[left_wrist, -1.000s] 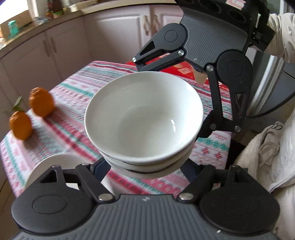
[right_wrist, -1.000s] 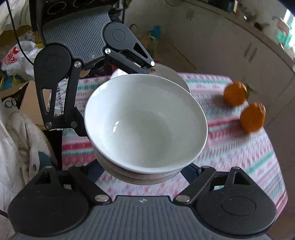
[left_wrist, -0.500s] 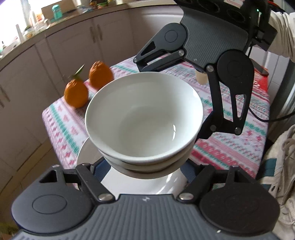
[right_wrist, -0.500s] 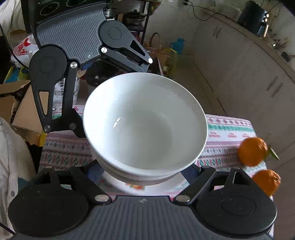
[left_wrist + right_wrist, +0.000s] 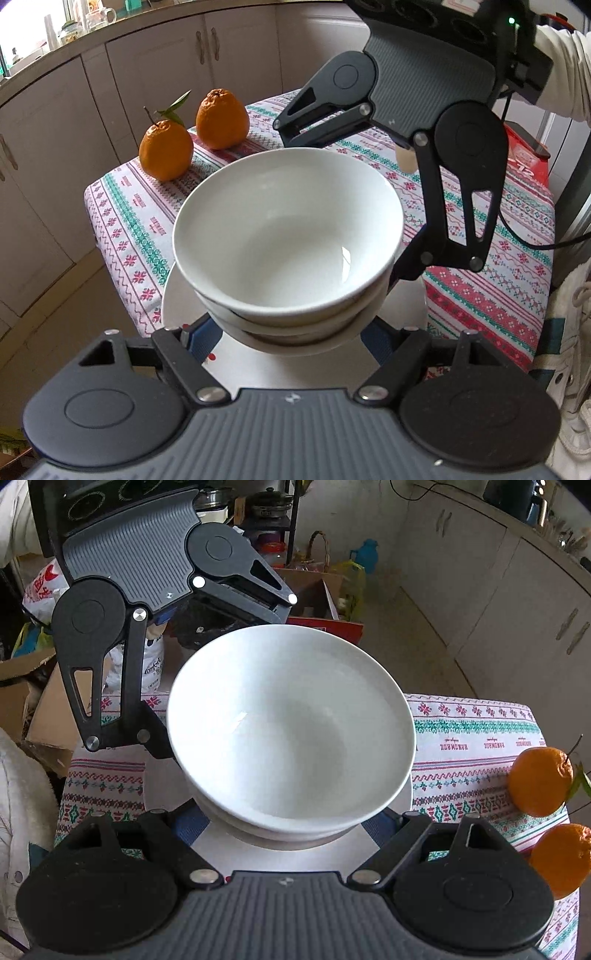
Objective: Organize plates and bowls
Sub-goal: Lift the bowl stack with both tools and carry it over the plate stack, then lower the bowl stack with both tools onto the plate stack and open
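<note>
A stack of nested white bowls (image 5: 288, 243) is held between both grippers, one on each side, over a white plate (image 5: 173, 295) on the patterned tablecloth. My left gripper (image 5: 284, 332) closes on the near side of the stack; the right gripper's body (image 5: 424, 92) faces it from across. In the right wrist view the bowl stack (image 5: 291, 727) fills the middle, my right gripper (image 5: 284, 819) grips its near side, and the plate (image 5: 404, 797) shows just beneath it. The fingertips are hidden under the bowls.
Two oranges (image 5: 166, 147) sit near the table's far corner, also in the right wrist view (image 5: 539, 779). Kitchen cabinets (image 5: 147, 66) stand behind. Boxes and bags (image 5: 317, 590) clutter the floor beyond the table. A red box (image 5: 528, 158) lies at the table's far right.
Both grippers carried the bowl stack across the table until it hangs above the white plate; the oranges shifted in view accordingly. The grip is unchanged.
</note>
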